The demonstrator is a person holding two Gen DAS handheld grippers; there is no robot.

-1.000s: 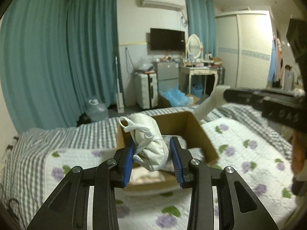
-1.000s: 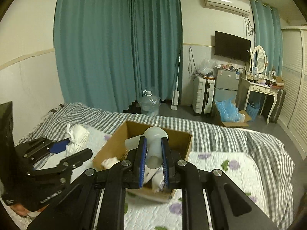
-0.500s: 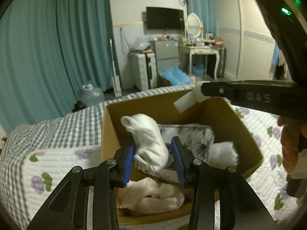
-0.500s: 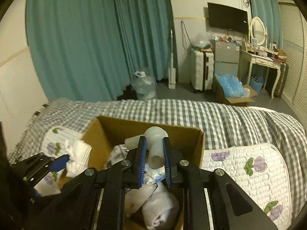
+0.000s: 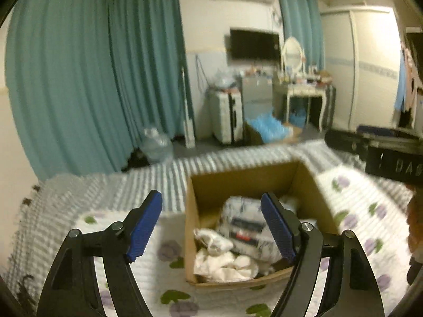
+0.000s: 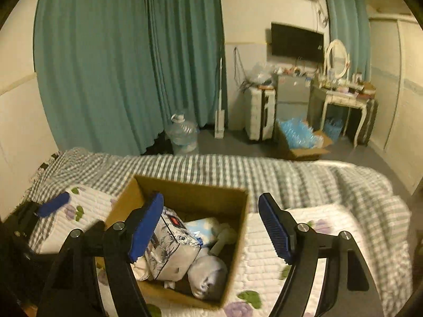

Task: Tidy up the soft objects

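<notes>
An open cardboard box [image 5: 238, 182] stands on the bed and holds soft things: a floral pouch [image 5: 246, 222], a white cloth bundle [image 5: 224, 261] and a small white wad [image 5: 211, 237]. My left gripper [image 5: 211, 203] hovers over the box's near left side. Its jaws are opening and nothing is between them. In the right wrist view the box [image 6: 185, 198] shows the floral pouch [image 6: 171, 248], a pale blue packet [image 6: 203, 227] and a grey-white soft item [image 6: 208, 274]. My right gripper [image 6: 211, 200] hangs above the box, jaws opening and empty. The other gripper [image 6: 53, 206] shows at the left.
The bed has a grey checked sheet [image 6: 290, 174] and a white quilt with purple flowers [image 5: 351, 211]. Beyond the bed's far edge are a water jug [image 6: 182, 132], a suitcase [image 6: 259, 113], a box of blue plastic [image 6: 301, 140], a dressing table [image 6: 343, 97] and teal curtains [image 6: 119, 66].
Both grippers have let go: the white bundle and the pale object left the jaws and lie in the box. Both pairs of jaws spread wide and both views shifted.
</notes>
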